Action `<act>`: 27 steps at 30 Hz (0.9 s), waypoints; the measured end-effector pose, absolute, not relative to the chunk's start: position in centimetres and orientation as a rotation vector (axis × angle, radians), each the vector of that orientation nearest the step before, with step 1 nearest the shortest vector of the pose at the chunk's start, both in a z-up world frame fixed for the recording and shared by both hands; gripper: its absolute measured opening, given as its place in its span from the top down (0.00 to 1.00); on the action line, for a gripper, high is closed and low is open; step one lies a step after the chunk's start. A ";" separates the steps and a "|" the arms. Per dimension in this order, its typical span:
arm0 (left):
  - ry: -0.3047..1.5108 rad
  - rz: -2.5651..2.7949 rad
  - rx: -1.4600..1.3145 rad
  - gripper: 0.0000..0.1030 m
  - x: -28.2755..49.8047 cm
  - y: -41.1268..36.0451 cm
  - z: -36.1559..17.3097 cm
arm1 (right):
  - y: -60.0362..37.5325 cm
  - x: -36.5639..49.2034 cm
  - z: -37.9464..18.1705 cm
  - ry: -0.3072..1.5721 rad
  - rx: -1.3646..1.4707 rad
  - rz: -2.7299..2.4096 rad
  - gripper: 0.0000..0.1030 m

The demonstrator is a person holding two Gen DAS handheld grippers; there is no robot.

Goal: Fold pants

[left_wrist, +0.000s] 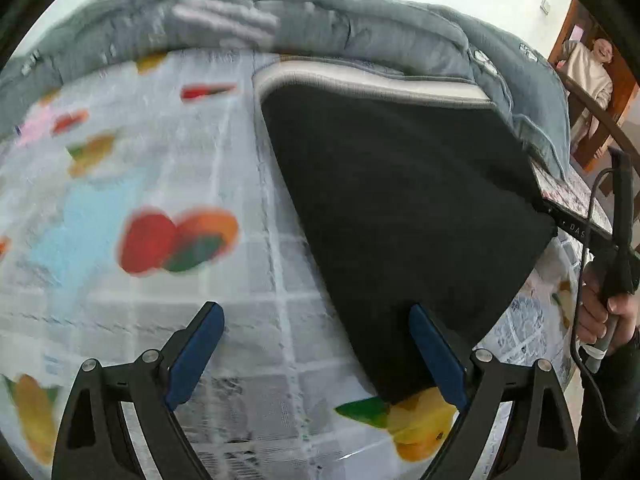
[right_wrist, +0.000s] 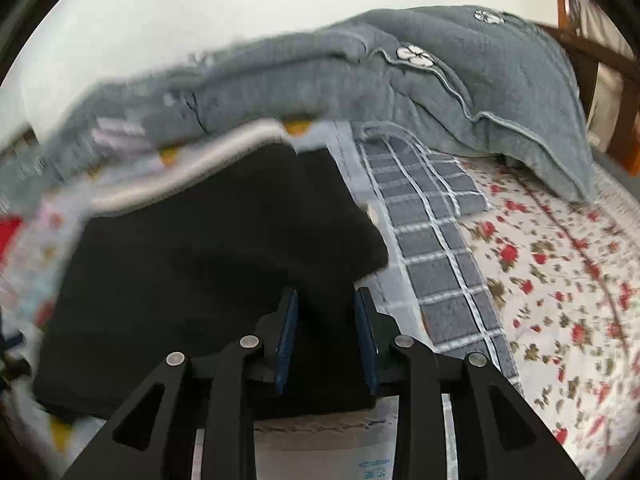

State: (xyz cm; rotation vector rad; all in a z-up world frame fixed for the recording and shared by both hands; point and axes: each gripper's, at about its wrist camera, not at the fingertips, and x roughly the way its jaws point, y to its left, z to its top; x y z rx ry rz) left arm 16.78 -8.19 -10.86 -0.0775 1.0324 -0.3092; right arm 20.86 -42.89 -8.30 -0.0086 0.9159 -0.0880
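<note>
Left wrist view, left to right: a fruit-print sheet (left_wrist: 120,208) fills the left and centre; the left gripper (left_wrist: 316,356), at the bottom, has its jaws spread wide with nothing between them; the black pants (left_wrist: 400,208), folded, with a pale waistband at the top, lie in the centre right, their lower edge touching the right-hand finger; a grey quilt (left_wrist: 320,28) runs along the upper edge. Right wrist view: the pants (right_wrist: 192,280) occupy the left and centre; the right gripper (right_wrist: 326,340), bottom centre, has jaws set narrow with black cloth between them; whether the pads pinch it cannot be told; a checked cloth (right_wrist: 432,248) and a floral sheet (right_wrist: 560,280) lie to the right.
</note>
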 end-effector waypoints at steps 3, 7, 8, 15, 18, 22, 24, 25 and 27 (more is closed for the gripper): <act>1.022 -0.318 -0.079 0.09 16.2 -8.1 -10.6 | -42.6 20.3 -8.3 0.918 -0.022 -0.091 0.70; 1.046 -0.342 -0.131 0.12 17.2 -7.8 -10.2 | -43.5 20.9 -7.4 0.941 0.038 -0.073 0.67; 1.049 -0.346 -0.138 0.12 17.6 -8.0 -10.2 | -43.8 21.1 -7.2 0.940 0.064 -0.065 0.65; 1.077 -0.423 -0.306 0.26 21.0 -8.7 -10.9 | -44.5 24.7 -7.8 0.966 0.182 -0.042 0.51; 1.121 -0.475 -0.464 0.53 22.4 -8.2 -11.9 | -43.4 24.9 -8.5 0.959 0.123 -0.074 0.46; 1.098 -0.477 -0.418 0.81 22.4 -8.5 -11.1 | -43.5 24.5 -8.1 0.935 0.120 -0.075 0.63; 1.072 -0.471 -0.395 0.84 22.0 -8.3 -10.4 | -44.0 24.1 -7.6 0.933 0.161 -0.055 0.76; 1.065 -0.468 -0.393 0.85 21.7 -8.0 -10.1 | -44.0 24.0 -7.4 0.933 0.165 -0.046 0.82; 1.057 -0.463 -0.412 0.86 21.4 -6.9 -9.9 | -43.4 23.5 -7.0 0.933 0.161 -0.024 0.84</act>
